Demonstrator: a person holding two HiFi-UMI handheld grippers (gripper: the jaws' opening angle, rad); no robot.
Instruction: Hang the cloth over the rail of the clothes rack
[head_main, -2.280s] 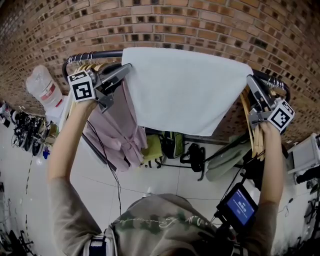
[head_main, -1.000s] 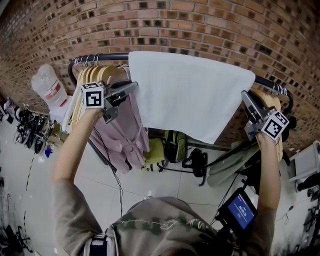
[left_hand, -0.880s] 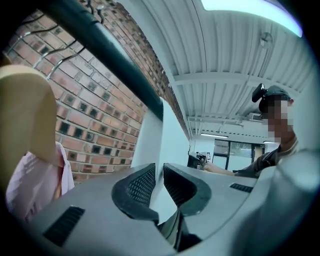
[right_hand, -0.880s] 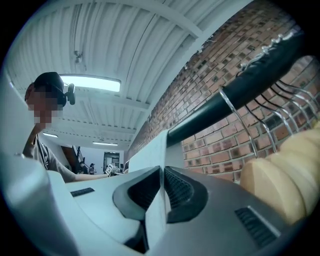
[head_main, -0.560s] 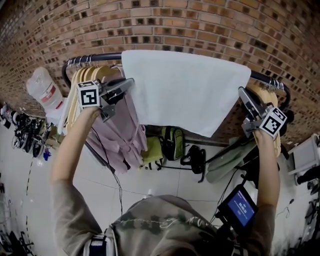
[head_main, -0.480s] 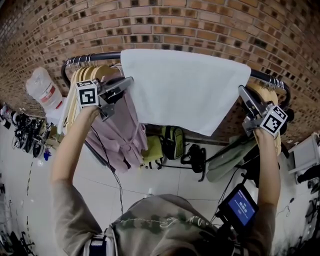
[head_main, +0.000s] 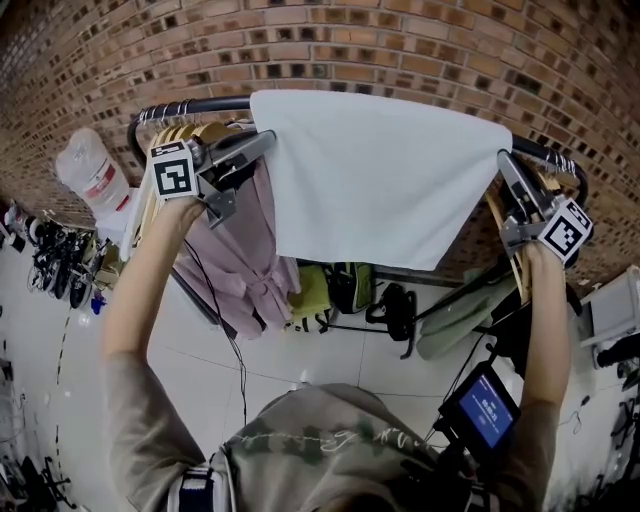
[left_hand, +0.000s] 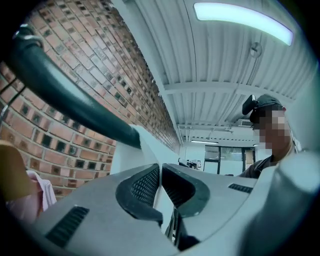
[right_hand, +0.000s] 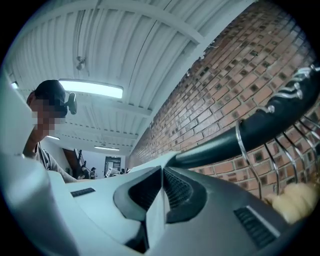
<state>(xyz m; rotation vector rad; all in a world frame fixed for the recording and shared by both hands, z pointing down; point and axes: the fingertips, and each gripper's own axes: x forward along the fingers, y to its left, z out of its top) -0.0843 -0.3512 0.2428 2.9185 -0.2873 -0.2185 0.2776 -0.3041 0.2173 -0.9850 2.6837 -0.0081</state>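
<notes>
A white cloth (head_main: 375, 175) is draped over the black rail (head_main: 190, 108) of the clothes rack and hangs down in front. My left gripper (head_main: 268, 138) is at the cloth's left edge just under the rail, my right gripper (head_main: 503, 160) at its right edge. In the left gripper view the jaws (left_hand: 160, 175) are shut, with a thin fold of cloth (left_hand: 149, 150) pinched between the pads and the rail (left_hand: 65, 97) slanting above. In the right gripper view the jaws (right_hand: 162, 180) are likewise shut on the cloth (right_hand: 155, 212) below the rail (right_hand: 260, 127).
A pink garment (head_main: 245, 255) and wooden hangers (head_main: 170, 140) hang left of the cloth, with more hangers (head_main: 500, 235) to its right. A brick wall stands behind. Bags (head_main: 345, 285) lie on the floor under the rack, a water bottle (head_main: 88, 175) at left, a lit screen (head_main: 485, 405) at lower right.
Both grippers have risen a little toward the rail while staying at the cloth's side edges. The cloth's lower hem, slanted a second ago, hangs more level.
</notes>
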